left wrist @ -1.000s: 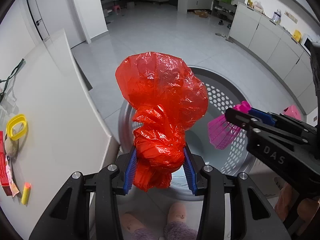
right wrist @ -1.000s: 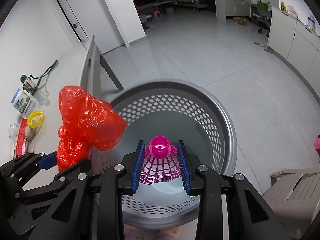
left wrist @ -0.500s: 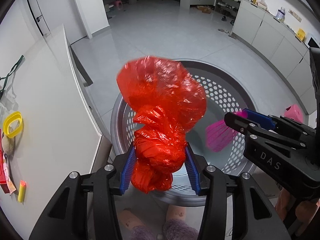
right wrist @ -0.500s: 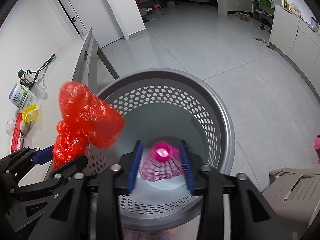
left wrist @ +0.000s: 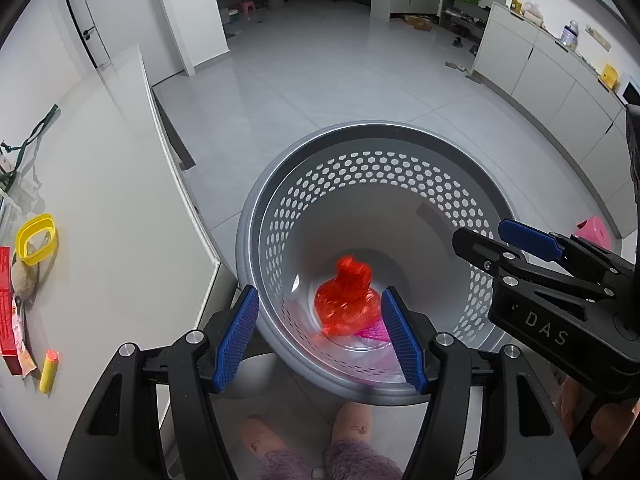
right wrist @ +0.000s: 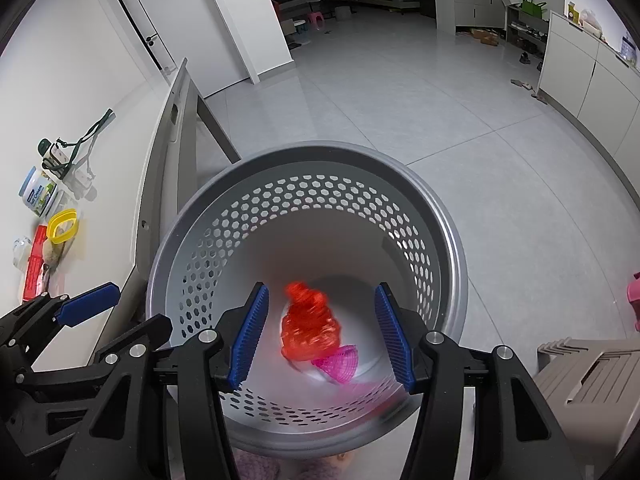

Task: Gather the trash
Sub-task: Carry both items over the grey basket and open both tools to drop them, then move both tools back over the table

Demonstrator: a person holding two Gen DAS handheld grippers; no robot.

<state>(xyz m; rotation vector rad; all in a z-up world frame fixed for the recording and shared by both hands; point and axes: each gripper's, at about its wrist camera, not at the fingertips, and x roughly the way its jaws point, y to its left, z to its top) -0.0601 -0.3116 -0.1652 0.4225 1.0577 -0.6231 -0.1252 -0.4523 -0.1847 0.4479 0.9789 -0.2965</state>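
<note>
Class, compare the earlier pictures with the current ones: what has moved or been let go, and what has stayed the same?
Both jaws have just been opening. The left gripper let go of the red plastic bag, the right gripper of the pink mesh cone; both dropped down into the grey basket, where the cone lies beside the bag. Nothing is between either pair of jaws. The basket and the items on the white table stayed put.

A yellow ring [left wrist: 36, 239], a red packet [left wrist: 5, 308] and a small yellow tube [left wrist: 49, 371] are seen lying on the white table [left wrist: 112, 208].
</note>
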